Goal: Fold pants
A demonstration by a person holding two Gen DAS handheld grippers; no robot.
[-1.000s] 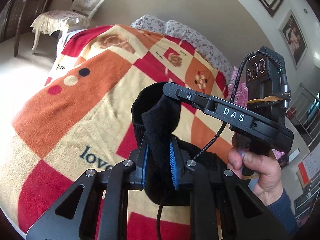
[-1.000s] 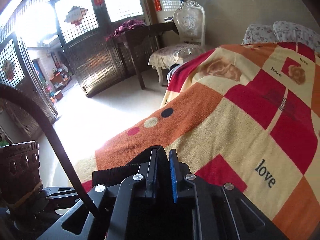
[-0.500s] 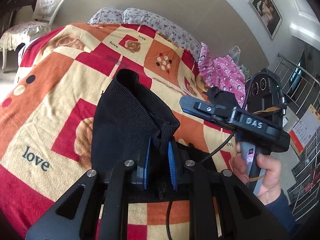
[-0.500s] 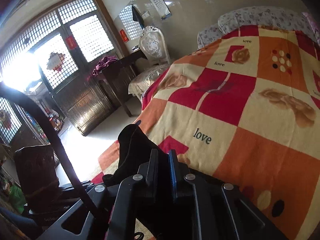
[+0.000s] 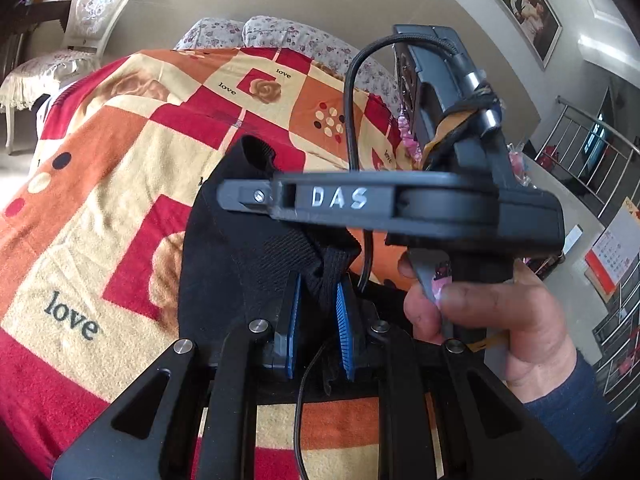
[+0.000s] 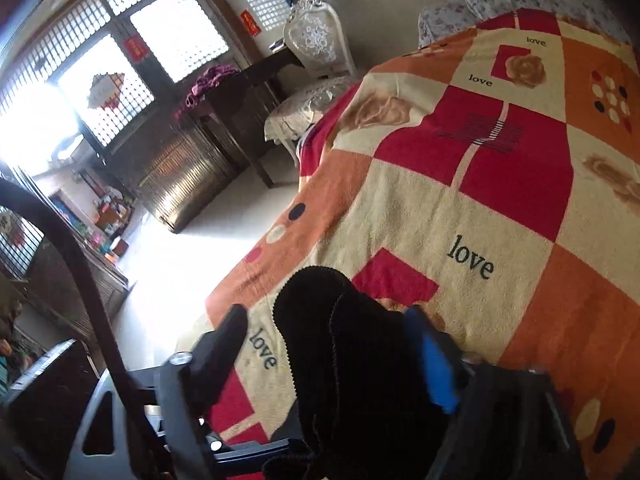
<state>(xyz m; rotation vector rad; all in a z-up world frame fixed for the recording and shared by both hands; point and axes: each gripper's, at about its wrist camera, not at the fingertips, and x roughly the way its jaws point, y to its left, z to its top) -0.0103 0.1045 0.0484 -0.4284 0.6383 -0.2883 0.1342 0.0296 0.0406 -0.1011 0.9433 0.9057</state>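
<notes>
On blanket [image 5: 120, 184]: black pants [image 5: 240, 256], long axis running away; left gripper [image 5: 318, 312] pinches near edge, right gripper [image 6: 332, 344] spread wide, fabric loose between.

**Right wrist view: gripper spread around black pants above a patterned blanket**

The right gripper [image 6: 332, 344] has its jaws set wide apart, one dark finger at left and one blue-padded finger [image 6: 434, 364] at right. Between them rises a bunched fold of black ribbed pants [image 6: 352, 360], lying against the blue pad and apart from the left finger. Beneath is a blanket [image 6: 500, 200] of red, orange and cream squares bearing roses and the word "love". Beyond its edge stand a white ornate chair [image 6: 316, 52], a dark wooden table [image 6: 244, 92] and latticed windows [image 6: 120, 52]. A black cable [image 6: 80, 272] curves across the left foreground.
</notes>
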